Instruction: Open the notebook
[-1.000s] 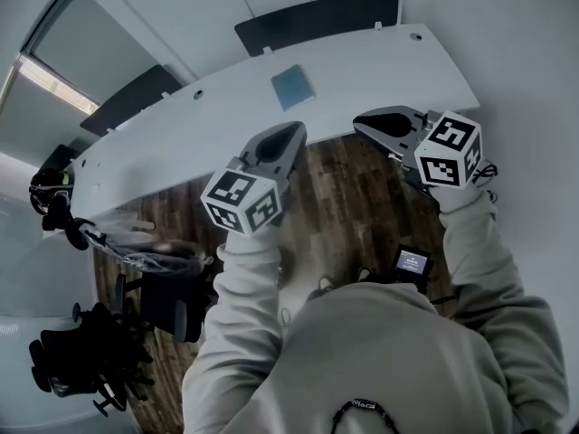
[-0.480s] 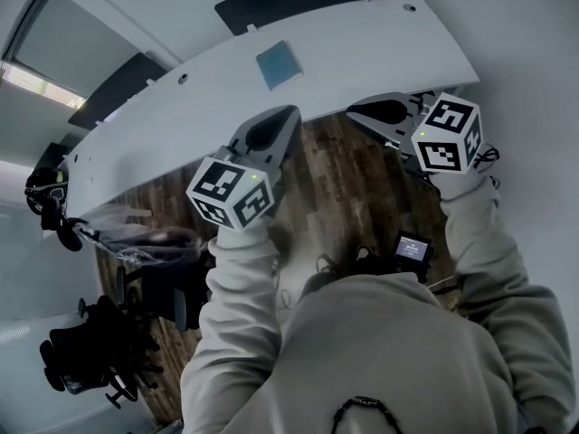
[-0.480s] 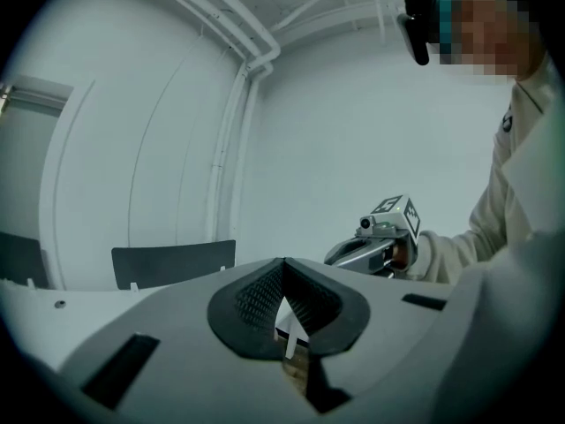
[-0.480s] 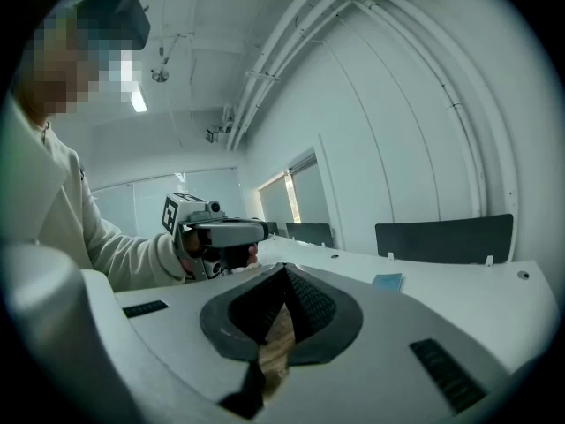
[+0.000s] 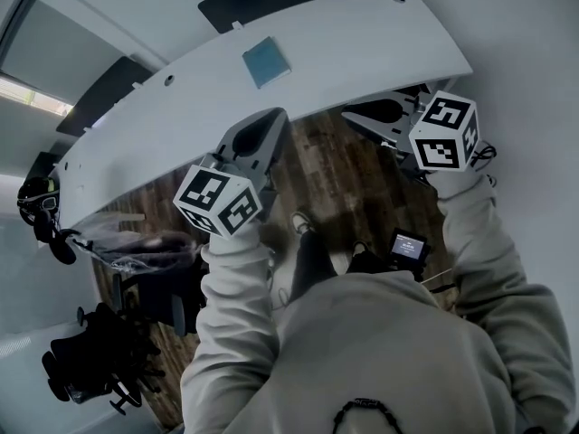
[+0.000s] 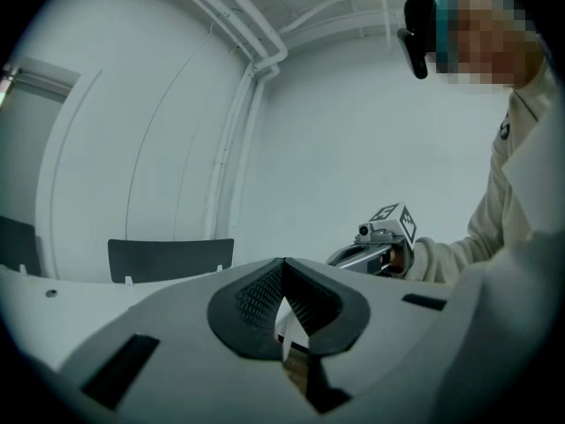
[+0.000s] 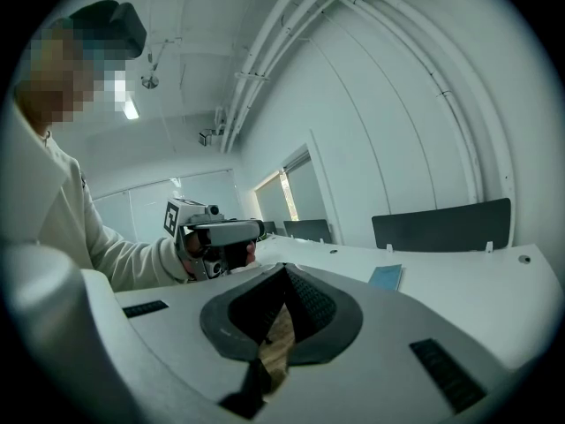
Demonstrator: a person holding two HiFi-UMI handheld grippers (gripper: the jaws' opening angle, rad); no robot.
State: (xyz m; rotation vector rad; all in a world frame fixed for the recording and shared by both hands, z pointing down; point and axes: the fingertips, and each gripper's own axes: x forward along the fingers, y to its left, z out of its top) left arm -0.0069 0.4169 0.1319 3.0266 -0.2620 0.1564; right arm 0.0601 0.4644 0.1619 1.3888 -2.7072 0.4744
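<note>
- Since the earlier frames, both grippers had sunk a little towards the near edge of the table [image 5: 389,39]. The head view itself had swung, so that the notebook [image 5: 266,61] sat further up and to the left in it.
- We found the left gripper [image 5: 274,117] with its jaws pressed together and nothing between them. The right gripper [image 5: 351,111] was likewise closed and empty.
- We placed the notebook flat and closed on the middle of the white table, nearer the far edge, well apart from both grippers. The left gripper pointed more nearly at it than the right.
- Risk one, as we judged it: closed jaws cannot take a cover, so an approach without spreading them first would only nudge the book.
- Risk two: the cover lay flush on a smooth top. A jaw pushed under its edge could slide the whole notebook away unless the other gripper pinned it down.
- Risk three: a bite taken too deep might lift a wad of pages, or the whole book, rather than the cover alone.
- Hard to make out: the notebook was small in the head view and in the right gripper view, and we could not tell on which side its spine lay.
- Hidden: the left gripper view showed no notebook at all, only wall, table edge and the other gripper.
</note>
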